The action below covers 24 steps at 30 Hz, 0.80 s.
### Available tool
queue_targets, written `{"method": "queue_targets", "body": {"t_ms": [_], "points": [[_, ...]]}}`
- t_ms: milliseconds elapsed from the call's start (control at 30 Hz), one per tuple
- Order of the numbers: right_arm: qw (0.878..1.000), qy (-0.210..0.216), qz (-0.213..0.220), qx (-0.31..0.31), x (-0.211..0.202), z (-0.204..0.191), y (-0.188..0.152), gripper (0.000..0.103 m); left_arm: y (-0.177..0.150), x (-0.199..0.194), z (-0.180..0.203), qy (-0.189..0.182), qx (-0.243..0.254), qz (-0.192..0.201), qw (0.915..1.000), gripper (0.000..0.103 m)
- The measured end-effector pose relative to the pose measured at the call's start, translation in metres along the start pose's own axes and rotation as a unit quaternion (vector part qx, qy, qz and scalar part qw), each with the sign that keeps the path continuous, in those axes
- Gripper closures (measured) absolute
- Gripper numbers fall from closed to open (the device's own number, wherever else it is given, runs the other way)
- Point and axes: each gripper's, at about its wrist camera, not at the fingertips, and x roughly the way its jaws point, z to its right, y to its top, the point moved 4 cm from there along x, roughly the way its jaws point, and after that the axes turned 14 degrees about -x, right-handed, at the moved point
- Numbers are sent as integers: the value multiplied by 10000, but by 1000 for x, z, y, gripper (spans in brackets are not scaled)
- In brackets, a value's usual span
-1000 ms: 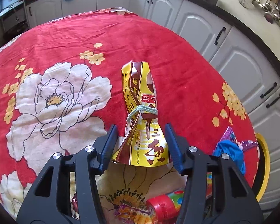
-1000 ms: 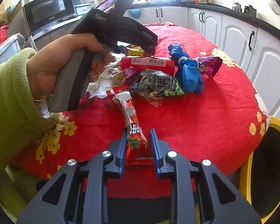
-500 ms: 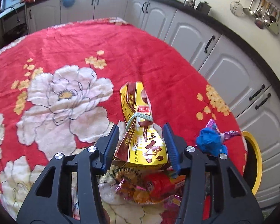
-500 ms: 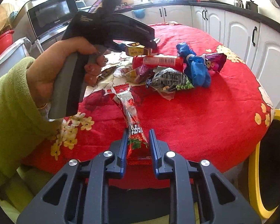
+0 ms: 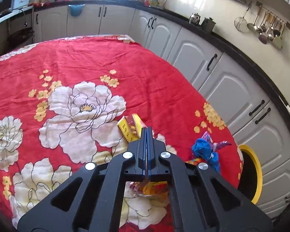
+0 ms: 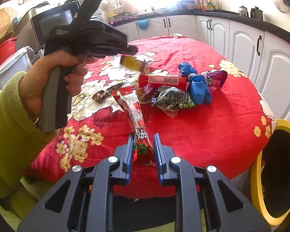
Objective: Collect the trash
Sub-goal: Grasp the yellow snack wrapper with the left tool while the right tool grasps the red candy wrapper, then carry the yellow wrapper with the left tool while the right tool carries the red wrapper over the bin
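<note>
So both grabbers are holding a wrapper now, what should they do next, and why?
Probably carry them to the yellow-rimmed bin beside the table and drop them in. The left gripper is shut on the yellow wrapper, the right gripper pinches the red wrapper, and more trash waits on the tablecloth.

Right gripper point(image 6: 143, 150) at six o'clock pinches a red wrapper point(image 6: 137, 119) that stretches up toward centre. At ten o'clock, a hand point(image 6: 48, 81) in a green sleeve point(image 6: 7, 135) lifts the left gripper point(image 6: 130, 50) with a yellow packet point(image 6: 132, 62) dangling at its tip. Yellow-rimmed bin point(image 6: 257, 174) at four o'clock.
</note>
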Motion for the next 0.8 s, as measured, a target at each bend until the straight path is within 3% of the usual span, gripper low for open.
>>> {"method": "queue_targets", "body": {"t_ms": [133, 167, 233, 267, 300, 467, 567, 600, 800], "points": [[10000, -31, 26, 19, -3, 4, 1, 84, -5, 11, -12, 109, -155, -244, 9995, 103], [10000, -54, 54, 41, -6, 6, 2, 84, -6, 12, -14, 133, -196, -257, 9994, 98], [9998, -117, 144, 121, -15, 10, 1, 84, -4, 12, -16, 248, -203, -197, 9993, 74], [9996, -153, 192, 159, -18, 12, 2, 84, -3, 11, -18, 373, -230, -184, 9989, 47], [9992, -198, 281, 208, -25, 16, 3, 84, -3, 13, -20, 390, -287, -230, 9986, 41], [9968, -393, 602, 346, -53, 29, 7, 84, -10, 34, -36, 874, -336, -548, 9941, 44], [9948, -516, 773, 416, -70, 39, 9, 84, -16, 45, -45, 1185, -223, -568, 9911, 70], [9940, -560, 822, 449, -75, 43, 9, 84, -16, 44, -45, 1269, -154, -489, 9906, 74], [9883, -849, 1075, 677, -105, 69, 7, 84, -13, 30, -39, 1087, -151, -361, 9933, 74]]}}
